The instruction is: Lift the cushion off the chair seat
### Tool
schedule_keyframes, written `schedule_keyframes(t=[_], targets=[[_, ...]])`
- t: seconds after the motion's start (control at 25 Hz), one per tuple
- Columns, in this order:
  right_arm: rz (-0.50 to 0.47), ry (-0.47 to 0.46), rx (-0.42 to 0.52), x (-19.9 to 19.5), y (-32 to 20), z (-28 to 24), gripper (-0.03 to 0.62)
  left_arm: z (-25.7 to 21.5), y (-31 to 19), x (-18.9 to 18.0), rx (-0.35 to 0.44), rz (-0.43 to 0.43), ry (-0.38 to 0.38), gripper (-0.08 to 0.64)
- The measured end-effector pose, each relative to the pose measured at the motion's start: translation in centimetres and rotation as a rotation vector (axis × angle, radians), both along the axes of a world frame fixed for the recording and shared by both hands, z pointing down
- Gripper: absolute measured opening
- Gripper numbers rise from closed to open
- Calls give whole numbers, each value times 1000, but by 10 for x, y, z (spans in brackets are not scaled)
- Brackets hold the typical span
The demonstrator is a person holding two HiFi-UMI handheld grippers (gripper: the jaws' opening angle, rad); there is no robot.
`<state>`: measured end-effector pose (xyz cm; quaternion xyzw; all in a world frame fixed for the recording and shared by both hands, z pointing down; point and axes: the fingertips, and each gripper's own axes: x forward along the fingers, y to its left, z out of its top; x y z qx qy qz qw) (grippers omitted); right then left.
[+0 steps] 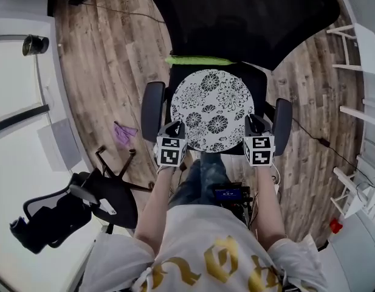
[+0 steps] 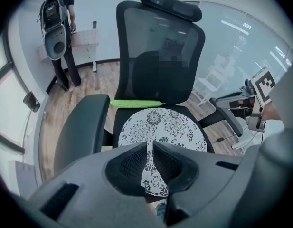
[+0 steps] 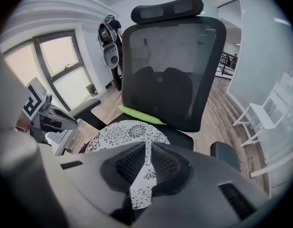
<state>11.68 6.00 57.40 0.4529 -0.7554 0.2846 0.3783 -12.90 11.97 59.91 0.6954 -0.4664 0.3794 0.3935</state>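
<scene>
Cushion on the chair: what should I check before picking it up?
1. Cushion flat on the seat: ok.
2. Left hand-held gripper at the cushion's front edge: ok.
3. Right hand-held gripper at the front edge: ok.
4. Jaws apart to take the edge: not ok, both are shut.
5. Tips touching the cushion: cannot tell.
6. Green strip not lying on the cushion: ok.
</scene>
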Motion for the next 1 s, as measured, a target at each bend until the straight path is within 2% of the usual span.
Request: schedule_keyframes(t=[0.12,0.2,0.36,0.68,1.0], targets=[[-35,21,-17,-3,-2,16,18,15,3,-8,-15,-44,-32,15],[-42,27,-32,-4,-4,27,43,26,2,-12,-32,-68,-46,15],[-30,6,-81,-6,-9,48,74,48,3,-8,-97,-80,-10,65],[14,-5,-104,3,-30,88,121,86,9,-10,-169,-140,-20,96],[36,18,-139,16,-46,131,161,125,24,-21,-254,-153,-164,182]])
